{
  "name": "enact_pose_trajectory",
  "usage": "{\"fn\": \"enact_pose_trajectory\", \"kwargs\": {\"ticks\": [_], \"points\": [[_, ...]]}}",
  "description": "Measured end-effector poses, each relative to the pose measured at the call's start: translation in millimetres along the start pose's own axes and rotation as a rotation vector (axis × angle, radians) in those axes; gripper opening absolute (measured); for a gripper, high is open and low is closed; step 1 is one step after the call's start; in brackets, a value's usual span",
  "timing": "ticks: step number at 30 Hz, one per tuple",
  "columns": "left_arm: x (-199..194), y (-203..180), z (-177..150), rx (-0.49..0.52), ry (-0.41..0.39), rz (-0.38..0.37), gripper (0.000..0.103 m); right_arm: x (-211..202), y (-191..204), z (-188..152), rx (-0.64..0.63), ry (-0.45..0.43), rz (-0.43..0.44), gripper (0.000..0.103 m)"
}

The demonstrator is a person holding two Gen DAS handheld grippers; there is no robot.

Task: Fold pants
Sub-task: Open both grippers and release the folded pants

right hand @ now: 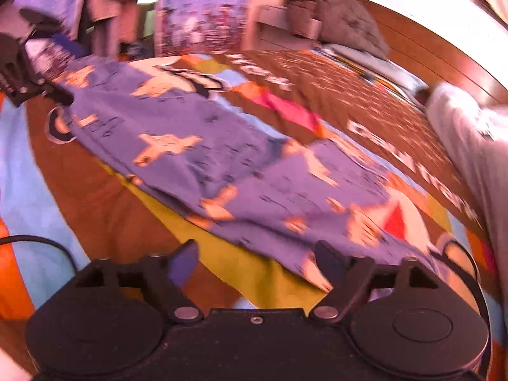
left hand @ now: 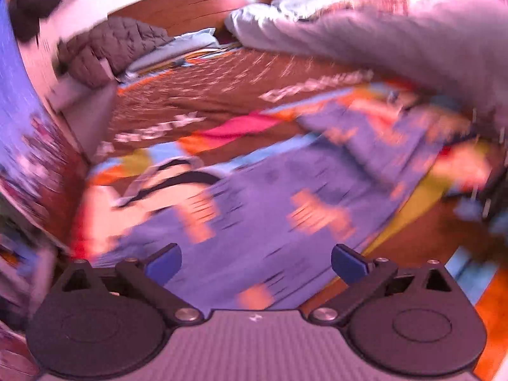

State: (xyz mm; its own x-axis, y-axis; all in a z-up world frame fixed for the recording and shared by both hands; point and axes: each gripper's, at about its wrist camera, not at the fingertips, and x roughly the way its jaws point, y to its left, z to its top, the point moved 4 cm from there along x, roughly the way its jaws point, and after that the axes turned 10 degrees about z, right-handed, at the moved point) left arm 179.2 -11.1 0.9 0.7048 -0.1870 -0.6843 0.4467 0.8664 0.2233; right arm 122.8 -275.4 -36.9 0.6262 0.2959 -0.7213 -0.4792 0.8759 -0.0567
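Pants [right hand: 222,165] purple, orange-patterned, lying flat on bedspread [right hand: 95,174].

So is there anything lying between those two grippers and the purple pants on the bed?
Nothing visible. The left gripper and the right gripper both stand open with the purple pants spread directly ahead on the patterned bedcover. Both pictures are blurred, so small things could escape notice.

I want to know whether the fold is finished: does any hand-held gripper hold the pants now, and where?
Nothing is held. The left hand-held gripper and the right are open above the pants.
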Motion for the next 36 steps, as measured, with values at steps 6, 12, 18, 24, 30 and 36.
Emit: {"fn": "enact_pose_trajectory", "kwargs": {"ticks": [6, 12, 18, 24, 30, 36], "points": [[41.4, -72.1, 27.1, -0.195, -0.003, -0.218, 0.102, -27.8, -51.9, -38.8, 0.373, -0.106, -0.017, 0.096], [78.5, -102.2, 31.4, -0.323, 0.021, -0.300, 0.095, -40.8, -95.1, -49.3, 0.513, -0.171, -0.028, 0.099], [115.5, -96.4, 26.3, -0.542, 0.084, -0.366, 0.069, -42.1, -122.4, -72.1, 0.705, -0.182, 0.022, 0.099], [131.5, -87.4, -0.8, -0.685, 0.032, -0.363, 0.021, -36.6, -135.6, -77.9, 0.808, -0.194, 0.052, 0.096], [130.0, -85.5, -0.3, -0.668, 0.020, -0.359, 0.010, -0.9, -145.7, -16.1, 0.665, -0.161, 0.029, 0.078], [129.0, -94.2, 7.4, -0.613, 0.031, -0.319, 0.009, 103.4, -157.4, 98.9, 0.542, -0.015, 0.068, 0.055]]}}
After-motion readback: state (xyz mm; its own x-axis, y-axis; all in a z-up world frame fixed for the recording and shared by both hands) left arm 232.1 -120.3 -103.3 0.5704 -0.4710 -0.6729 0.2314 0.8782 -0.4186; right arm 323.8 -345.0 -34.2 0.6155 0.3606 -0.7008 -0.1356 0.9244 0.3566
